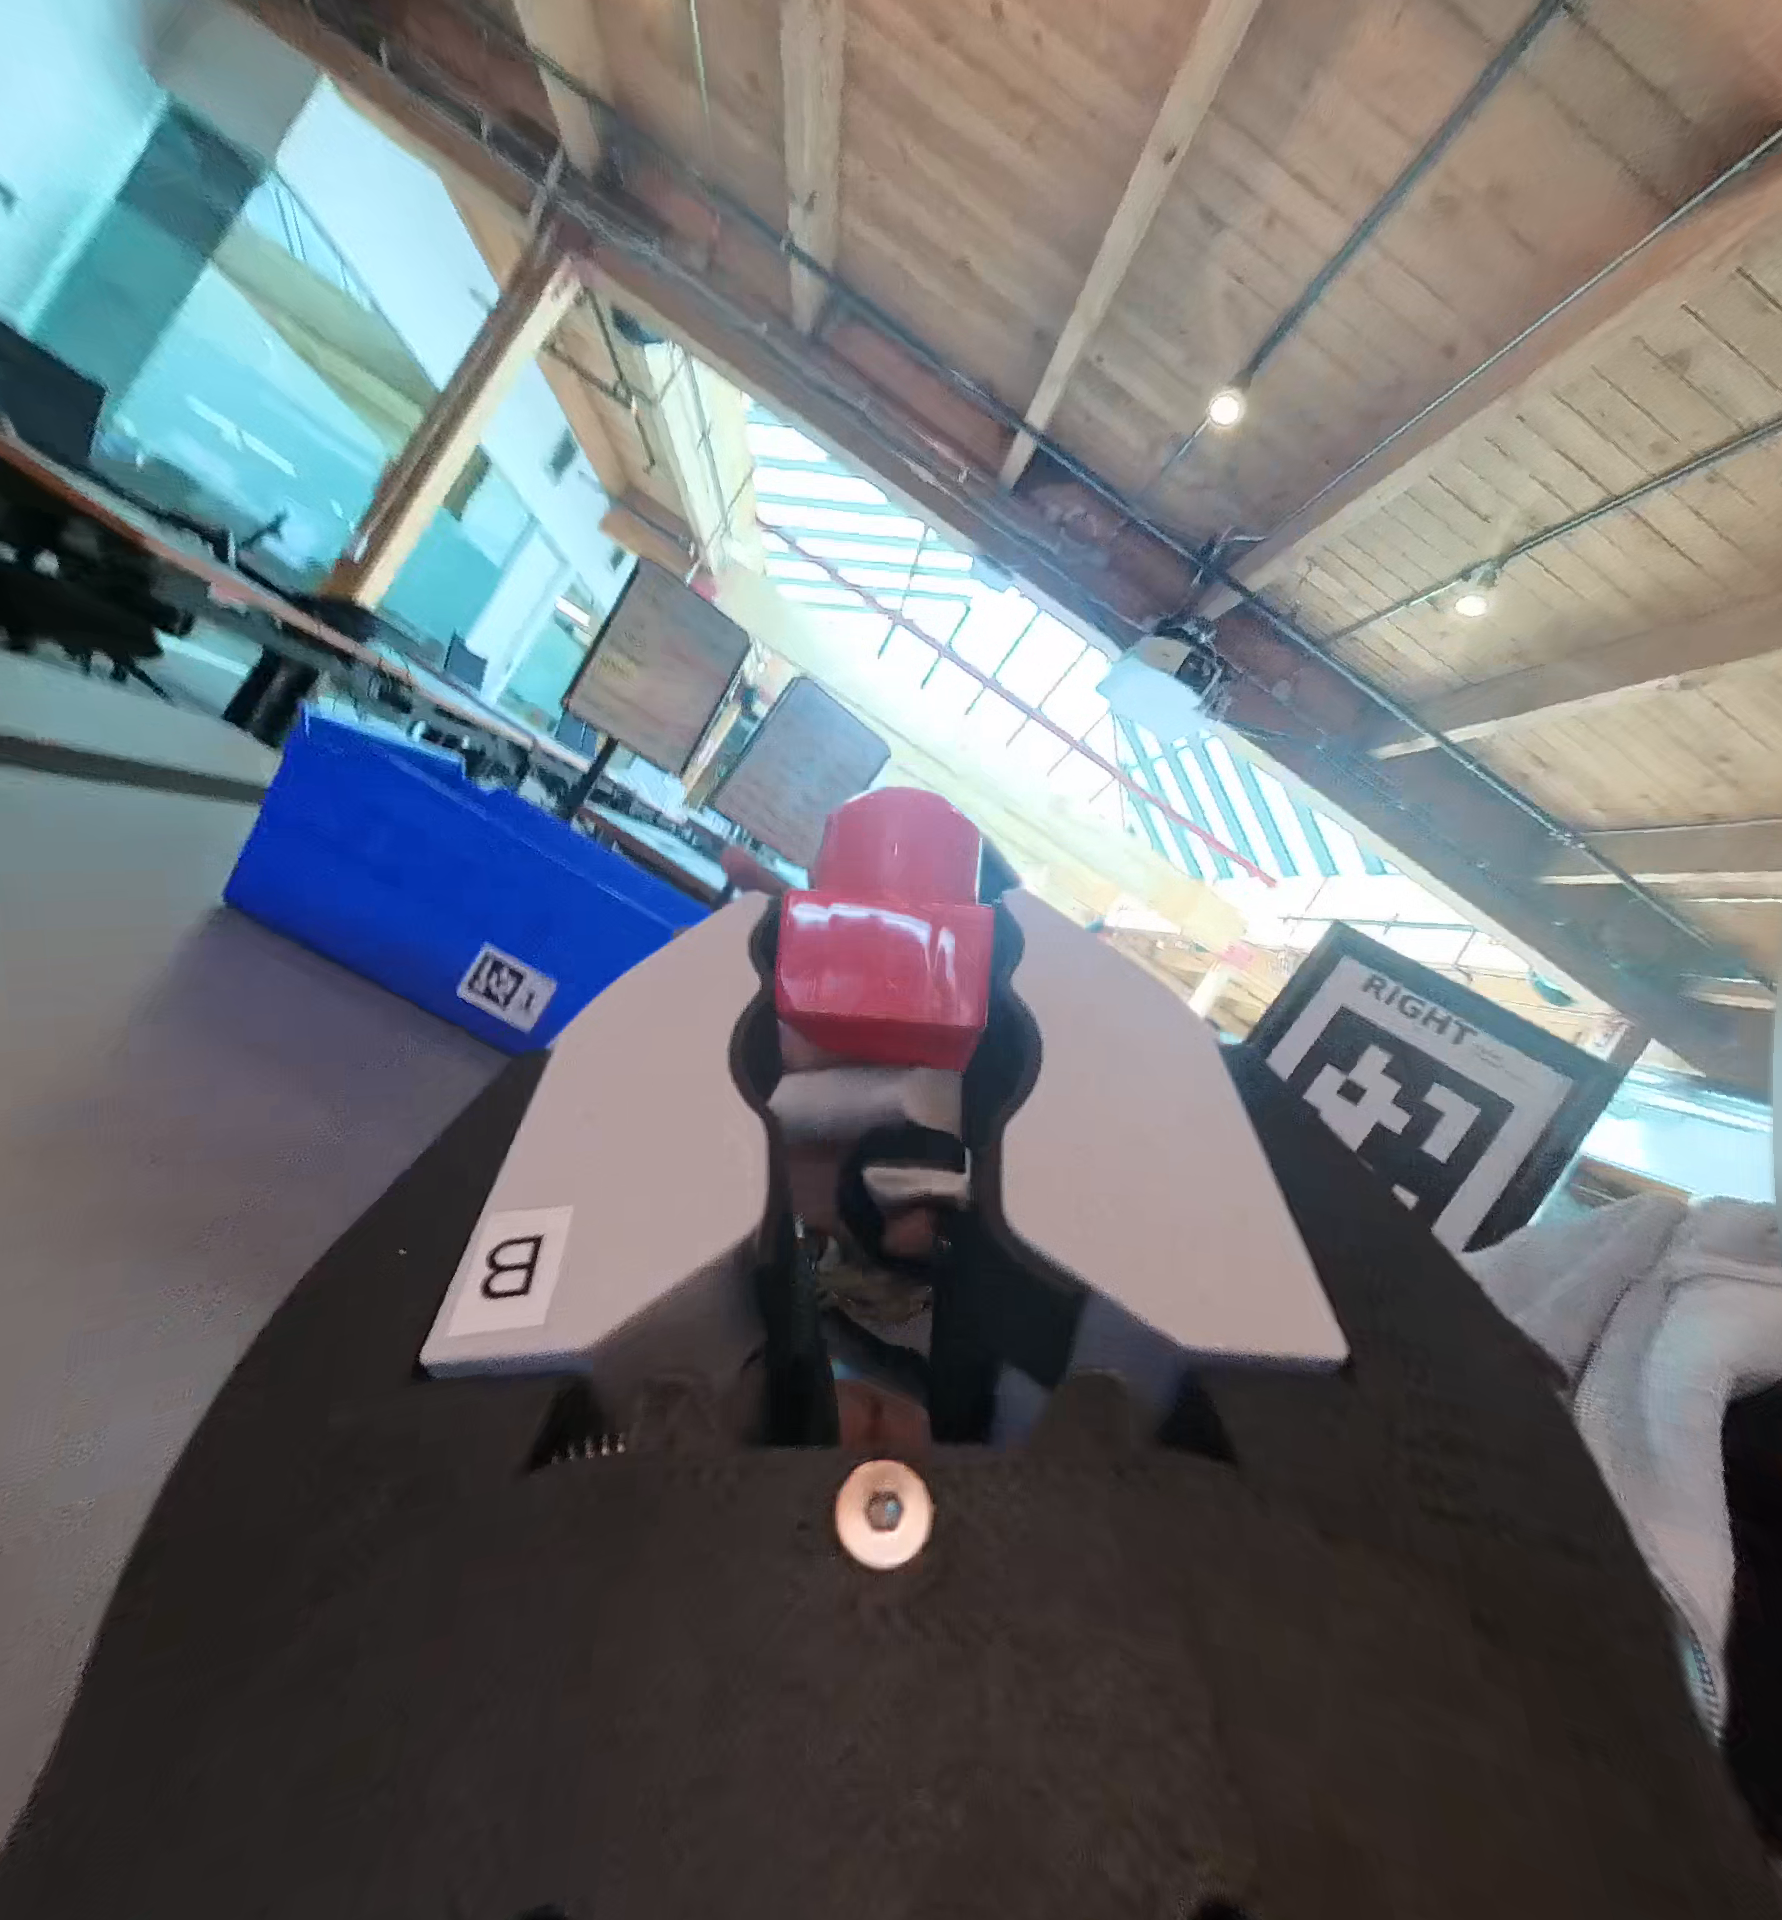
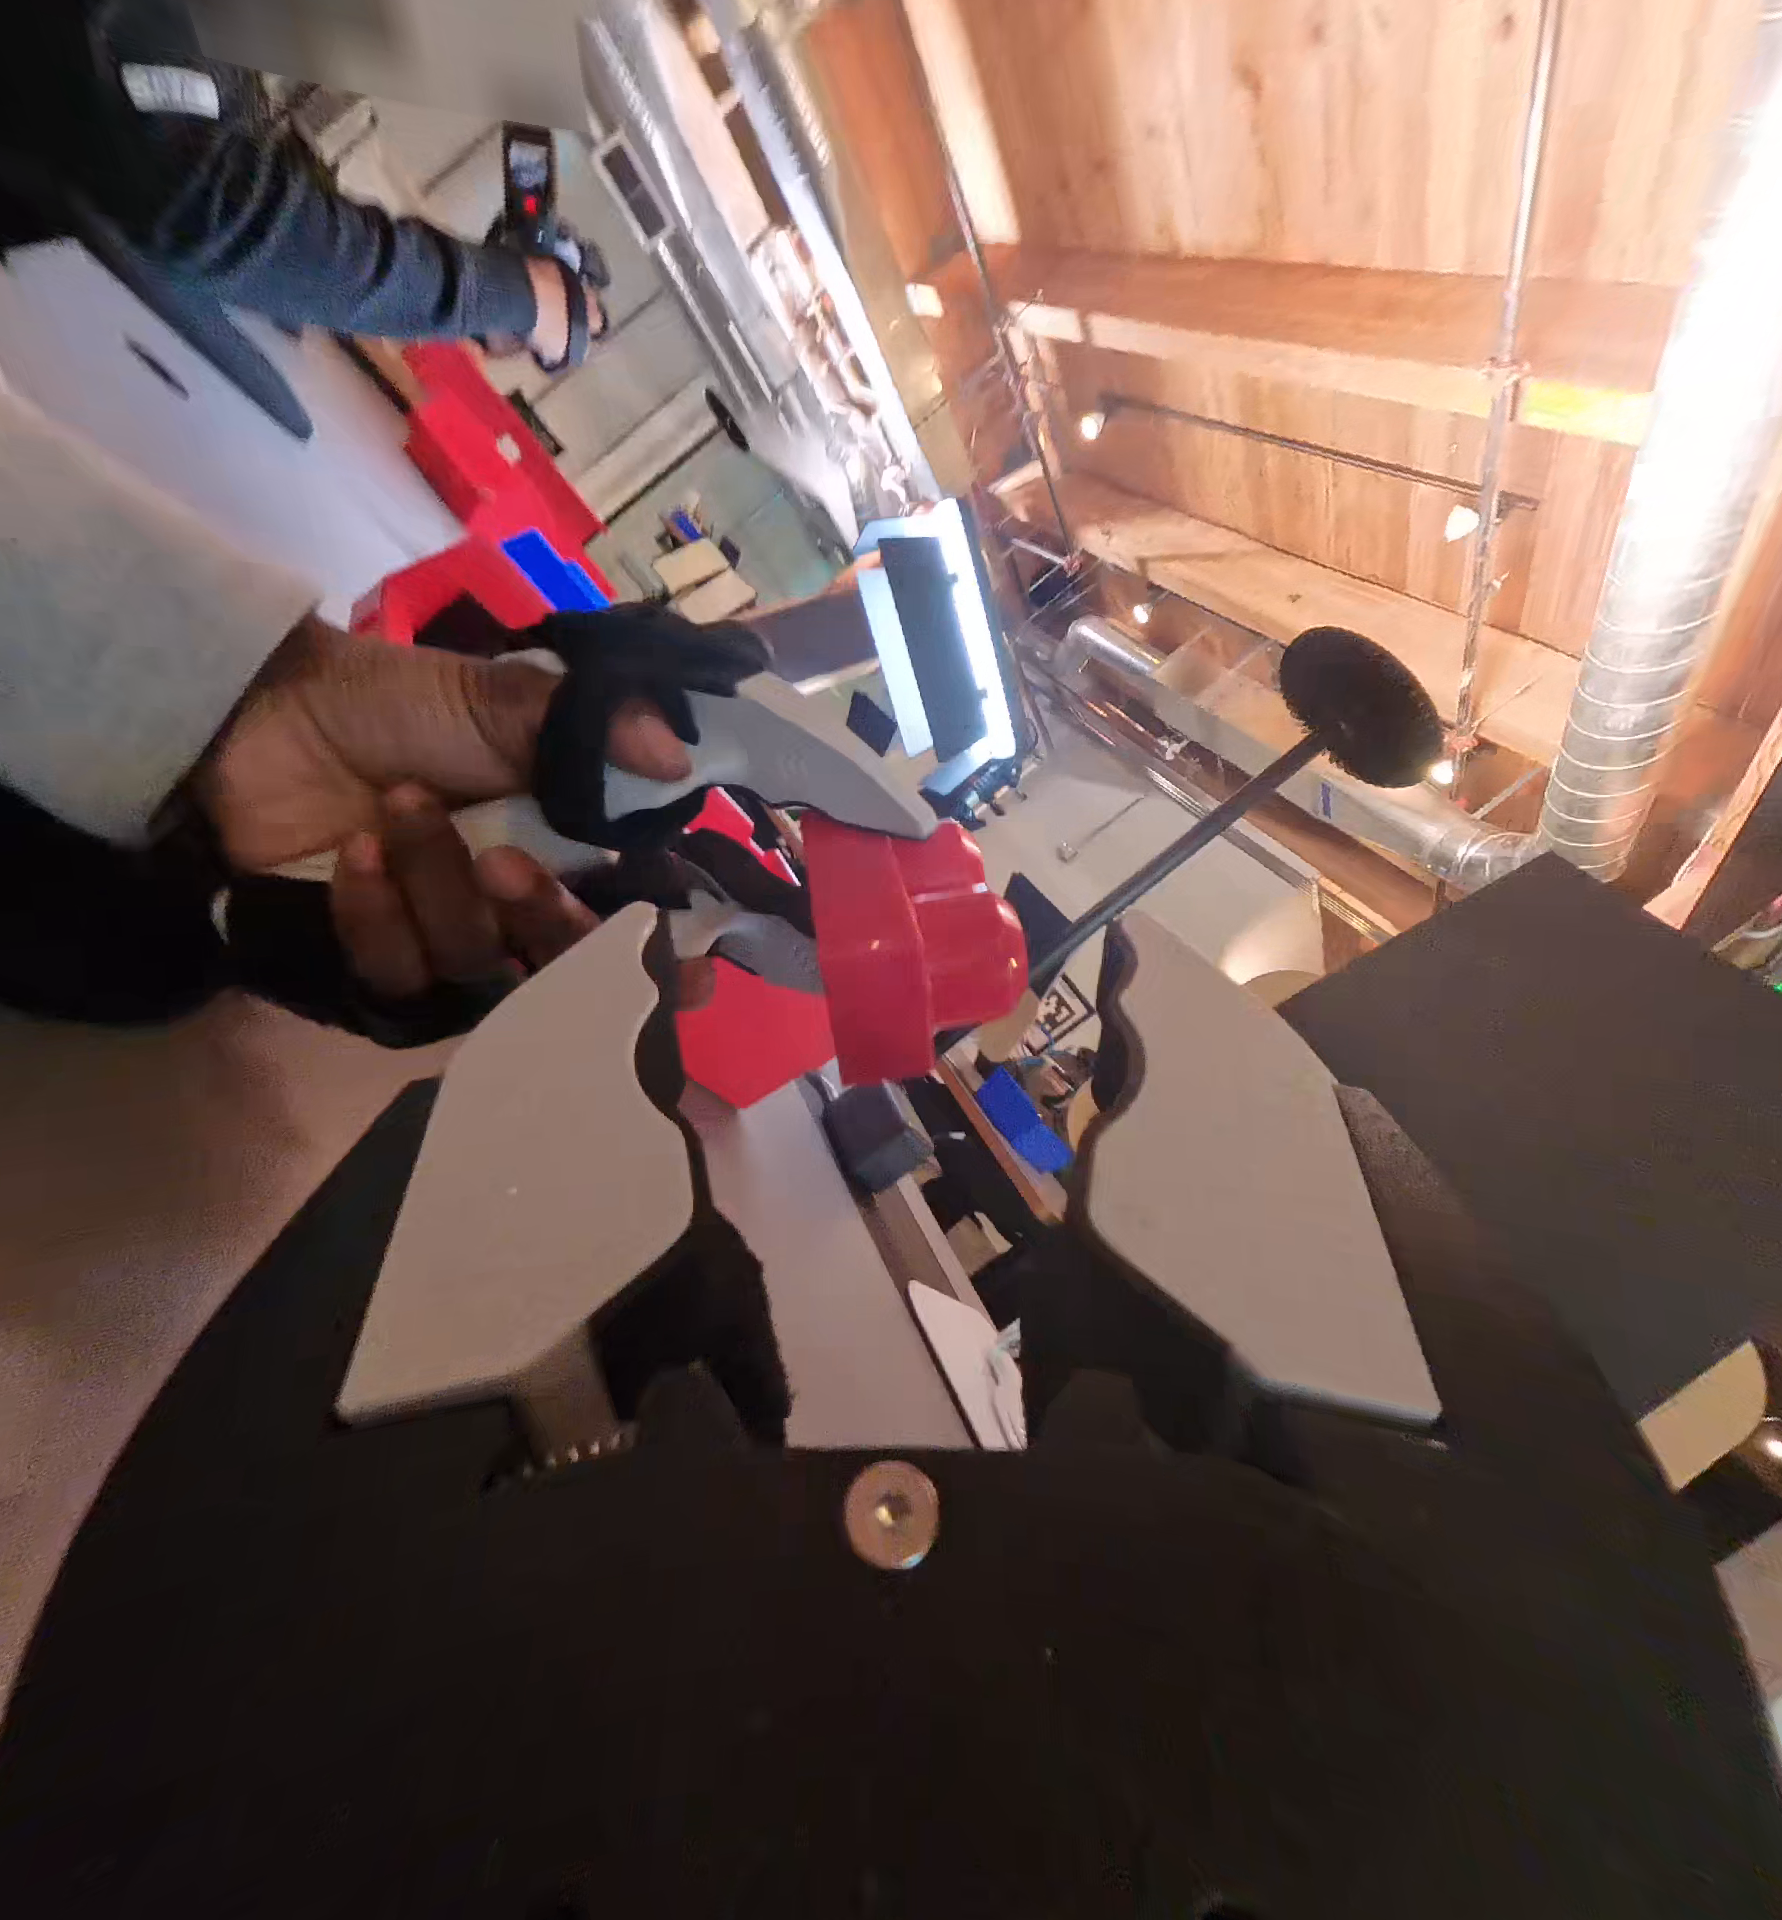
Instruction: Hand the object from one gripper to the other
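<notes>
The object is a glossy red stepped plastic block (image 1: 882, 935). In the left wrist view my left gripper (image 1: 882, 987) is shut on it, with the block's rounded end sticking out past the grey fingertips. In the right wrist view a hand holds the left gripper (image 2: 845, 862) with the red block (image 2: 918, 966) clamped in it. My right gripper (image 2: 887, 935) is open. The block sits in line with the gap between its two grey fingers (image 2: 575, 1122), with space on both sides. I cannot tell whether it is touching them.
A blue bin (image 1: 430, 883) stands on the grey table (image 1: 87, 1195) to the left. A black-and-white marker plate (image 1: 1427, 1081) is close on the right. Red bins (image 2: 482, 447), another person's sleeve (image 2: 347, 270), a black ball-tipped rod (image 2: 1360, 707) and a dark block (image 2: 1593, 1091) lie beyond.
</notes>
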A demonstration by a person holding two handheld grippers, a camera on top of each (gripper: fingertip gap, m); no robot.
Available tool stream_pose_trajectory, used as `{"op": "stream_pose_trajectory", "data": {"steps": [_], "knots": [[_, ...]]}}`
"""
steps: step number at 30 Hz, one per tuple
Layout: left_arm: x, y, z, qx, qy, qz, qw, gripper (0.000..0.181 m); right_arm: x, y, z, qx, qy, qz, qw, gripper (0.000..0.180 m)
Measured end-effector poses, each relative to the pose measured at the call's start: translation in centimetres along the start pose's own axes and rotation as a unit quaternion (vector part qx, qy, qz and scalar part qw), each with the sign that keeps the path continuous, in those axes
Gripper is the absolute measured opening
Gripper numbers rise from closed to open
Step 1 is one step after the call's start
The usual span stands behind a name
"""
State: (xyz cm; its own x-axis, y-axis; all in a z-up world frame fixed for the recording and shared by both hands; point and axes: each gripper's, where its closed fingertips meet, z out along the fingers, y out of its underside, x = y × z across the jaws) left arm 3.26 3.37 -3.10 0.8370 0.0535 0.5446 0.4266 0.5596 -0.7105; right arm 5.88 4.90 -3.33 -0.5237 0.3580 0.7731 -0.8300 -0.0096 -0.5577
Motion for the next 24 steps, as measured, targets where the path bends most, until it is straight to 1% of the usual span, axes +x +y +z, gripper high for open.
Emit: {"op": "stream_pose_trajectory", "data": {"steps": [2, 3, 5, 6, 8, 9, 10, 11, 12, 13, 14, 15, 16, 17, 18, 19, 21, 24], "knots": [[-0.3, 0.9, 0.2, -0.025, -0.007, -0.008, 1.000, 0.036, -0.5, 0.4, 0.4, -0.013, -0.001, -0.017, 1.000, 0.075], [-0.1, 1.0, 0.3, -0.029, 0.000, -0.013, 0.999, 0.036, -0.3, 0.7, 0.4, -0.019, 0.003, -0.021, 1.000, 0.069], [0.1, 1.0, 0.3, -0.029, 0.011, -0.022, 0.999, 0.036, -0.1, 1.0, 0.2, -0.030, 0.006, -0.033, 0.999, 0.049], [0.1, 1.1, 0.3, -0.031, 0.011, -0.023, 0.999, 0.036, 0.0, 1.1, 0.2, -0.034, 0.008, -0.038, 0.999, 0.042], [0.2, 1.1, 0.3, -0.032, 0.014, -0.030, 0.999, 0.036, 0.1, 1.1, 0.2, -0.036, 0.007, -0.035, 0.999, 0.042], [0.3, 1.1, 0.3, -0.034, 0.017, -0.025, 0.999, 0.036, 0.1, 1.2, 0.2, -0.039, 0.004, -0.018, 0.999, 0.041], [0.5, 1.1, 0.4, -0.034, 0.018, -0.002, 0.999, 0.046, 0.3, 1.4, 0.1, -0.044, 0.001, 0.020, 0.999, 0.041], [0.8, 1.0, 0.5, -0.034, 0.016, 0.036, 0.999, 0.055, 0.5, 1.5, 0.1, -0.047, -0.007, 0.077, 0.996, 0.041], [1.3, 0.9, 0.6, -0.033, 0.013, 0.086, 0.996, 0.065, 0.6, 1.7, 0.0, -0.048, -0.023, 0.151, 0.987, 0.041], [1.5, 0.8, 0.6, -0.032, 0.002, 0.143, 0.989, 0.074, 0.7, 2.1, -0.1, -0.050, -0.045, 0.245, 0.967, 0.041], [1.6, 0.9, 0.6, -0.036, -0.014, 0.207, 0.978, 0.076, 0.7, 2.5, -0.2, -0.055, -0.071, 0.352, 0.932, 0.041], [1.7, 0.9, 0.5, -0.042, -0.026, 0.261, 0.964, 0.078, 0.4, 2.6, -0.5, -0.057, -0.107, 0.452, 0.884, 0.042], [1.8, 1.0, 0.4, -0.045, -0.030, 0.289, 0.956, 0.078, 0.2, 2.4, -0.8, -0.054, -0.143, 0.527, 0.836, 0.041], [2.0, 1.2, 0.4, -0.050, -0.025, 0.289, 0.956, 0.078, 0.0, 2.2, -1.1, -0.049, -0.170, 0.572, 0.801, 0.041], [2.0, 1.4, 0.4, -0.057, -0.018, 0.268, 0.961, 0.077, -0.2, 2.1, -1.2, -0.047, -0.186, 0.591, 0.784, 0.041], [1.9, 1.5, 0.3, -0.066, -0.012, 0.239, 0.969, 0.075, -0.5, 2.0, -1.3, -0.049, -0.195, 0.591, 0.781, 0.041], [1.9, 2.0, 0.3, -0.086, 0.003, 0.187, 0.979, 0.072, -1.1, 1.8, -1.3, -0.055, -0.207, 0.576, 0.789, 0.041], [1.3, 3.1, 0.3, -0.125, -0.010, 0.181, 0.976, 0.061, -1.2, 1.6, -1.2, -0.051, -0.208, 0.573, 0.791, 0.041]]}}
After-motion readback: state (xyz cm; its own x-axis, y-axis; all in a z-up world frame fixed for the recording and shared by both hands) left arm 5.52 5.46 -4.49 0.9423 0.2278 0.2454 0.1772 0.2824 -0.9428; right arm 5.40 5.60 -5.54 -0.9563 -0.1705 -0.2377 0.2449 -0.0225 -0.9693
